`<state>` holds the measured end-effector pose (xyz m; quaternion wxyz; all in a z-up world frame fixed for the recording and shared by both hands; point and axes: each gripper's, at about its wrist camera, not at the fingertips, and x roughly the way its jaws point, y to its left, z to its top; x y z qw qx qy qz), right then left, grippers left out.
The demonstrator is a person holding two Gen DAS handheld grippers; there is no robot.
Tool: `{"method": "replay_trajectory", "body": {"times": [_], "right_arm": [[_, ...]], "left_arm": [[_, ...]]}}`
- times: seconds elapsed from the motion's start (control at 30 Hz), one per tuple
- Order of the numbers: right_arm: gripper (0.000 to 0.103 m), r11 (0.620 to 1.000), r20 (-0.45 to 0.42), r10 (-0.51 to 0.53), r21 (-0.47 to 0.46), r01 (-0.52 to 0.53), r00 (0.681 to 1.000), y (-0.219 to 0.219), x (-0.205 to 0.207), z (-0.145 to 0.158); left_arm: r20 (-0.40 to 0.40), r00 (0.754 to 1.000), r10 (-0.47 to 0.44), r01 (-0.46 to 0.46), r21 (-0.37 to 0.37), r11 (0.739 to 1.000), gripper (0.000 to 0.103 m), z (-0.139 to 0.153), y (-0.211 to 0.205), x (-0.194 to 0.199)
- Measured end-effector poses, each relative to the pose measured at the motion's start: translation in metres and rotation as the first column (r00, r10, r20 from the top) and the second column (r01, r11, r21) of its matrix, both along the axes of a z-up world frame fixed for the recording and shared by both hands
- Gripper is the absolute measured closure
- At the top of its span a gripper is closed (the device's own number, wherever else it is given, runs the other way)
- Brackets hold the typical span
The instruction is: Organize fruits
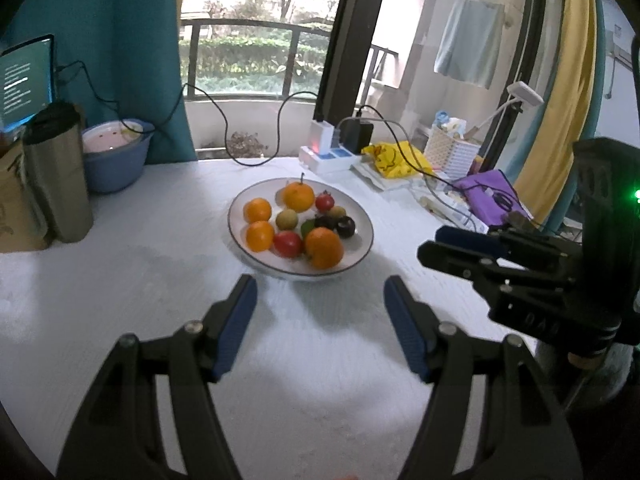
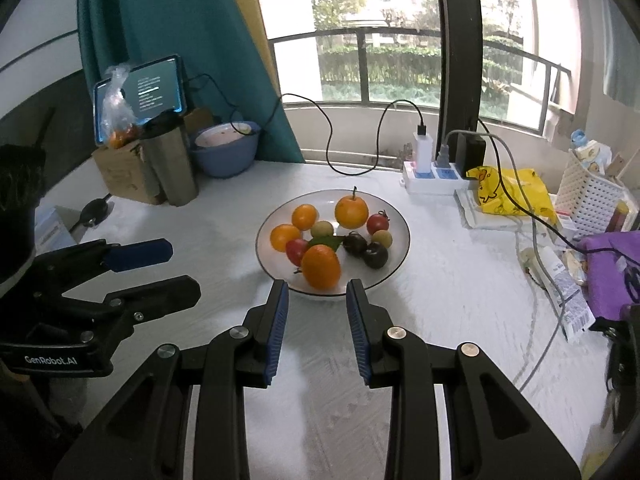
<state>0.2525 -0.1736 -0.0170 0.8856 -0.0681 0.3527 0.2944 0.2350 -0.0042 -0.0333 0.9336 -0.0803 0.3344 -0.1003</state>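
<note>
At the table's (image 1: 120, 280) middle, the plate (image 2: 394, 254) holds four oranges, two red fruits, two dark, two pale. Left gripper (image 1: 320, 296) gapes wide, right gripper (image 2: 317, 292) narrower; both empty.

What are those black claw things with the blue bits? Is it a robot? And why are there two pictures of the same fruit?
It is not a robot. A person holds one tool in each hand, each with two fingers and a small camera looking forward along them. One picture comes from the left hand-held gripper, the other from the right hand-held gripper. The blue bits are the pads that touch things. Both grippers are open and hold nothing. In front of them, on a white table, sits a white plate with oranges, red fruits, dark fruits and small yellowish ones. Behind it are a metal cup, a blue bowl and a power strip.
</note>
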Motion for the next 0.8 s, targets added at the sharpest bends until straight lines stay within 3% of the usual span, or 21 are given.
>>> {"method": "replay_trajectory", "body": {"times": [0.2, 0.3, 0.6, 0.7, 0.8], "right_arm": [[0.071, 1.0, 0.03, 0.005, -0.003, -0.005, 1.0, 0.0, -0.025, 0.009], [0.071, 1.0, 0.043, 0.007, -0.004, -0.007, 0.999, 0.001, -0.035, 0.014], [0.07, 1.0, 0.093, -0.003, 0.001, 0.003, 0.996, -0.001, -0.067, 0.028], [0.056, 1.0, 0.112, -0.006, 0.002, 0.006, 0.994, -0.001, -0.076, 0.034], [0.054, 1.0, 0.131, -0.014, 0.006, 0.013, 0.991, -0.003, -0.086, 0.041]], "left_arm": [[0.027, 1.0, 0.016, -0.016, 0.003, 1.0, 0.034, 0.007, 0.004, -0.025], [0.04, 0.999, 0.024, -0.024, 0.0, 1.0, 0.02, 0.01, 0.007, -0.037], [0.111, 0.993, 0.03, -0.033, 0.019, 0.999, 0.018, 0.027, 0.008, -0.073], [0.128, 0.991, 0.029, -0.031, 0.019, 0.999, 0.015, 0.031, 0.008, -0.083], [0.161, 0.987, 0.025, -0.033, 0.044, 0.998, 0.012, 0.036, 0.005, -0.092]]}}
